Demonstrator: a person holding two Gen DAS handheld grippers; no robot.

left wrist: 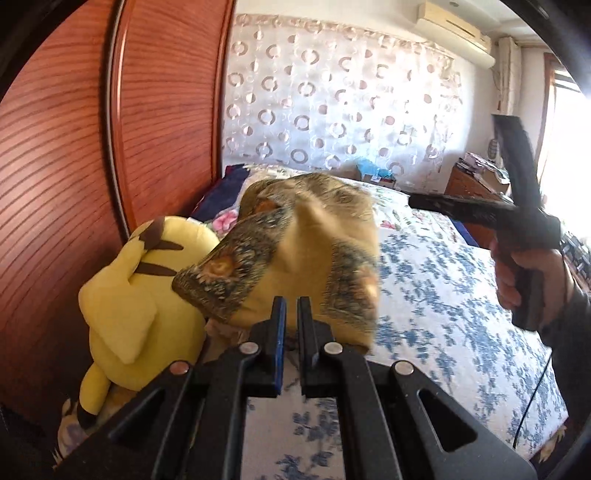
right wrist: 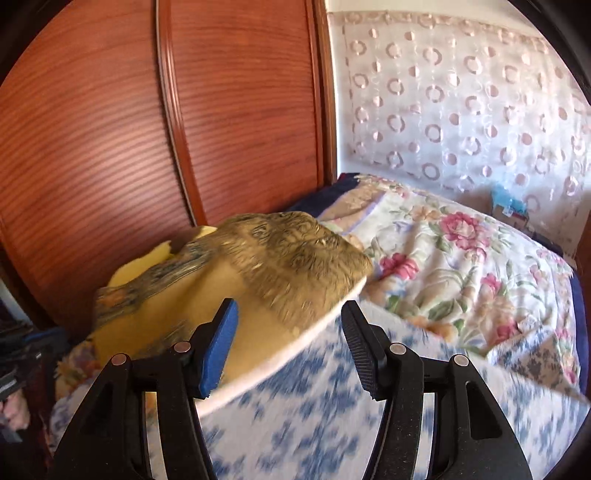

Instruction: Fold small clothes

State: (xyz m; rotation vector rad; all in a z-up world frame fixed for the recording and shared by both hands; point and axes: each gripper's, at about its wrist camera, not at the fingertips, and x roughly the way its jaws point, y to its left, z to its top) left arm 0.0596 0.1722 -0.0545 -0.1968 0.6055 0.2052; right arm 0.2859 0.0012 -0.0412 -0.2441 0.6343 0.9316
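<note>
A yellow plush toy (left wrist: 136, 291) with dark-tipped ears sits at the left edge of the bed (left wrist: 443, 295), leaning against the reddish wooden wardrobe (left wrist: 74, 147) that runs along that side. The bed carries a white sheet with a blue floral print (right wrist: 332, 424) across its near part. A quilt with pink flowers (right wrist: 461, 251) covers the far part, toward the head end. A dark blue cloth (left wrist: 225, 188) lies at the far left corner. A sheer curtain with ring patterns (left wrist: 332, 92) hangs behind the far edge. An air conditioner (left wrist: 458, 27) is mounted high on the wall at right.
</note>
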